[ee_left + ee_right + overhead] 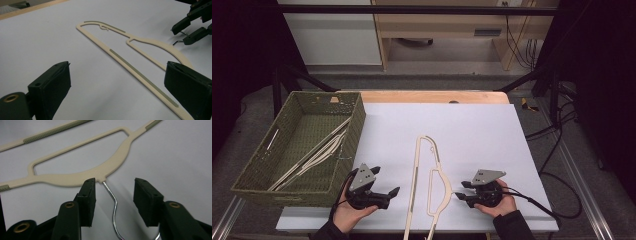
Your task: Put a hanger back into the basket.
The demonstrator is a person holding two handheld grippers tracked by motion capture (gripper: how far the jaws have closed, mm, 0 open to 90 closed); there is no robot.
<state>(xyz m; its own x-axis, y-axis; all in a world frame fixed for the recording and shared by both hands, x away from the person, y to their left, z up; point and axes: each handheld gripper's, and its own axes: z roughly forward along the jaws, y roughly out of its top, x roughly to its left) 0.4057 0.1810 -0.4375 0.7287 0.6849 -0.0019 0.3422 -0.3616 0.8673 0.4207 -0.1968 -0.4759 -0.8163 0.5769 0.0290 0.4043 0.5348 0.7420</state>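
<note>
Hanger (422, 185): flat on white tabletop (472, 125), reaching its near edge.
Right gripper (115, 195): fingers (88, 195) part open, straddling wire hook (113, 207), pads clear of it.
Left gripper (117, 85): fingers (53, 82) wide apart, holding nothing, hanger's bar between.

One cream hanger (426, 186) is counted on the white board (482, 135), and one woven green basket (262, 165) is seen beside it. Several more hangers (319, 152) are held in the basket, too overlapped to be counted exactly. Two grippers are counted, a left gripper (388, 192) and a right gripper (462, 190)
</note>
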